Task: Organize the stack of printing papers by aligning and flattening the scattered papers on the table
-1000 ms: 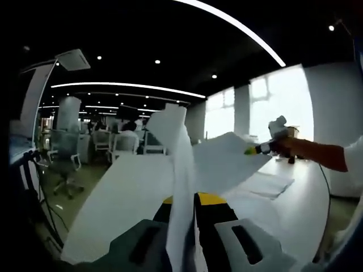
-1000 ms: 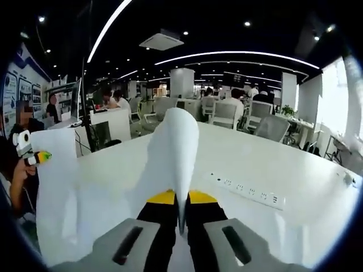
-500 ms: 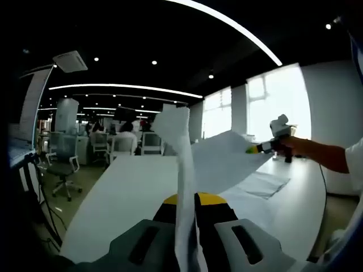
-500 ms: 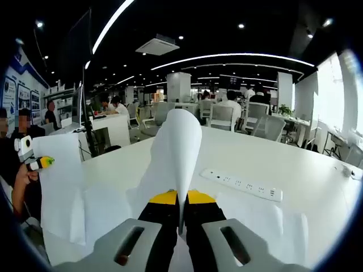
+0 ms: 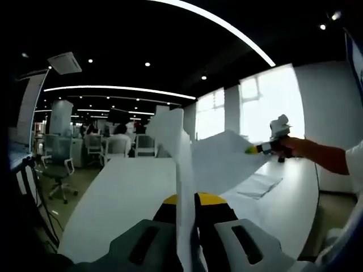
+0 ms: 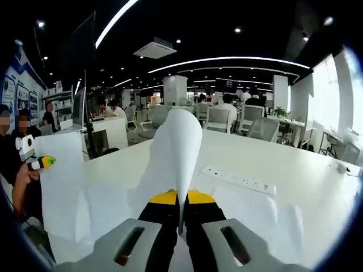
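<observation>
A sheaf of white printing paper [image 5: 218,161] hangs in the air above the white table [image 5: 133,195], held at two corners. My left gripper [image 5: 187,199] is shut on one corner, and the sheet edge rises between its yellow-tipped jaws. My right gripper [image 5: 258,149], held by a hand, pinches the far corner. In the right gripper view, my right gripper [image 6: 180,197] is shut on the curled paper [image 6: 176,150], and the left gripper [image 6: 41,163] grips the other corner. Loose sheets [image 6: 266,212] lie flat on the table [image 6: 295,170] below; more sheets [image 5: 260,186] lie there too.
A white power strip [image 6: 238,181] lies on the table beyond the papers. Office chairs [image 6: 218,119] and seated people line the far edge. A monitor on a stand [image 6: 85,119] stands at the left. A swivel chair [image 5: 59,164] sits beside the table's left side.
Both grippers keep their hold on the paper. The views have shifted a little, and more of the flat sheets on the table show beneath the held paper in the right gripper view.
</observation>
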Motion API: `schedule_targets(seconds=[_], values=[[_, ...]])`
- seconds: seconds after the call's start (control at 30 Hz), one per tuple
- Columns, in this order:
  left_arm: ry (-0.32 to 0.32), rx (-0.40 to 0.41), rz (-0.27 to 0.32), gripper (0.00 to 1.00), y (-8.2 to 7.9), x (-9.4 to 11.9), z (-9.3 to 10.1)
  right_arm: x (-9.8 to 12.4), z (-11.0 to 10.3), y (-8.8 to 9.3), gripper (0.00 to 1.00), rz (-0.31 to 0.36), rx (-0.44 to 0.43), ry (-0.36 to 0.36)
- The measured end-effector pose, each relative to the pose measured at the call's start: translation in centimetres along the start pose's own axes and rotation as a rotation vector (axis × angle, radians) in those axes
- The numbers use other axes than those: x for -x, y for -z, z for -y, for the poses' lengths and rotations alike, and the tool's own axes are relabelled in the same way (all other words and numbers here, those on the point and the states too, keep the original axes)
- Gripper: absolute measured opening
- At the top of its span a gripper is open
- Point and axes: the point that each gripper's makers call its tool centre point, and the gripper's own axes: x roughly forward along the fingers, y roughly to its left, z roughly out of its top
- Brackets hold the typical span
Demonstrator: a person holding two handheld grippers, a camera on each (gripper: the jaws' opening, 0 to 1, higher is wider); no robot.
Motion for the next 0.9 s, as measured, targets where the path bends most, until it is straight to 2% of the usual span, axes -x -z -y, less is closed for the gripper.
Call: schedule_targets(seconds=[0.27,0.43,0.53,0.8,0.9], values=[[-0.001,0.002,0.012,0.06,-0.4,0.1,0.5,-0.2,0.6,-0.8,0.0,0.005,0.022,-0.006],[-0.028,0.009,0.008,0.06,-0.3,0.7,0.1,-0.7,0.7,-1.5,0.0,0.006,0.036,-0.029],[-0.056,0.023,0.028,0.06,-0.7,1.1,-0.7,-1.1,0.8,-1.9,0.0,0.005,0.043,-0.037],[-0.063,0.047,0.035,0.06,-0.6,-0.2,-1.1,-1.8,0.3,-1.6,0.0,-0.007,0.077,-0.062],[-0.058,0.051,0.035,0.06,-0.4,-0.7,-1.1,-1.9,0.6,-1.4,0.0,-0.009,0.063,-0.065]])
